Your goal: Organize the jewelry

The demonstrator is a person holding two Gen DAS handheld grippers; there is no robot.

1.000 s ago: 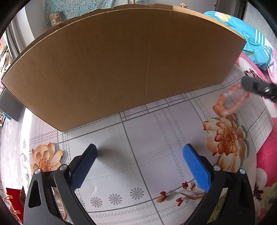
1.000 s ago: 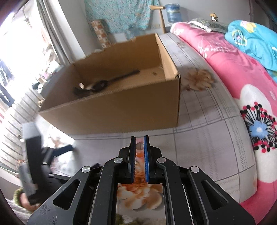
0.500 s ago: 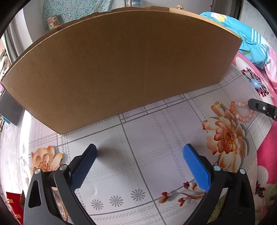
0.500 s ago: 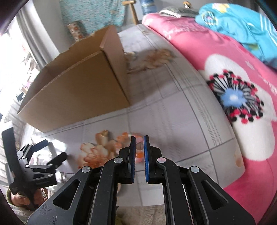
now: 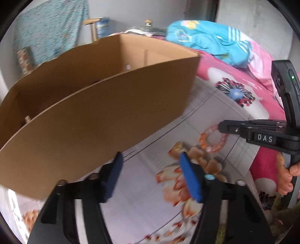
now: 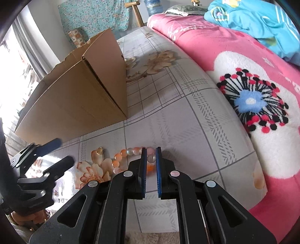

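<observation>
Bead bracelet pinched on the tabletop, lower centre.
Your right hand-held gripper (image 6: 150,157) is clamped on the bead bracelet (image 6: 120,156) lying on the floral tabletop (image 6: 174,120); your left hand-held gripper (image 5: 150,167) is closing with nothing between its jaws, beside the cardboard box (image 5: 97,112).

- Setting: a lived-in home, most likely a bedroom.
- Pink fleece blanket (image 6: 243,78) with large flower prints lies along one side; a crumpled blue garment (image 6: 262,20) sits on it.
- Worktop (image 6: 178,112) wears a floral, grid-patterned household cover.
- Teal patterned cloth (image 6: 97,16) hangs at the back wall, beside a wooden chair (image 6: 137,13).
- Plain cardboard box (image 6: 78,97) stands open on the worktop.
</observation>
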